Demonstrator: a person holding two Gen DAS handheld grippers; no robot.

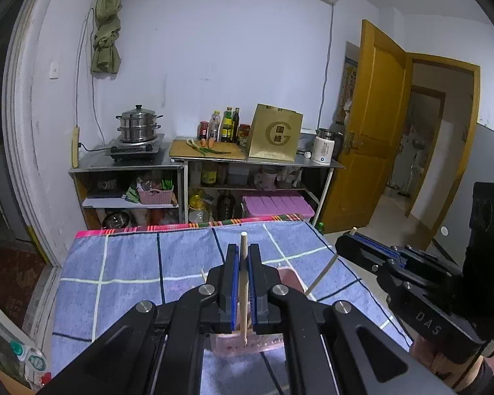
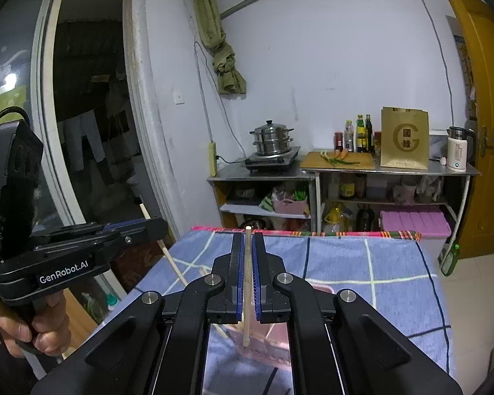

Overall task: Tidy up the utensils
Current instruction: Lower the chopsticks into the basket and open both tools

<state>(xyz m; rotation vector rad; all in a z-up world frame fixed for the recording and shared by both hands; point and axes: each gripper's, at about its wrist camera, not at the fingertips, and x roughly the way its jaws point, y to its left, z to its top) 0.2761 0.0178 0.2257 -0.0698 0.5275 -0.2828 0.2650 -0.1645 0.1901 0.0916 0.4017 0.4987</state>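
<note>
My left gripper [image 1: 243, 256] is shut on a wooden chopstick [image 1: 243, 283] that stands upright, its lower end over a pink basket [image 1: 289, 278] on the blue checked cloth. My right gripper [image 2: 247, 247] is shut on a second wooden chopstick [image 2: 247, 289], also upright, above the same pink basket [image 2: 270, 329]. In the left wrist view the right gripper [image 1: 349, 240] shows at the right with its chopstick [image 1: 322, 275] slanting down. In the right wrist view the left gripper [image 2: 148, 225] shows at the left with its chopstick [image 2: 171, 260].
The table carries a blue checked cloth [image 1: 131, 263] with a striped far edge. Behind stands a steel shelf unit [image 1: 207, 164] with a steamer pot [image 1: 138, 128], cutting board, bottles, a gold bag [image 1: 275, 135] and a kettle. A yellow door [image 1: 375, 125] stands open at the right.
</note>
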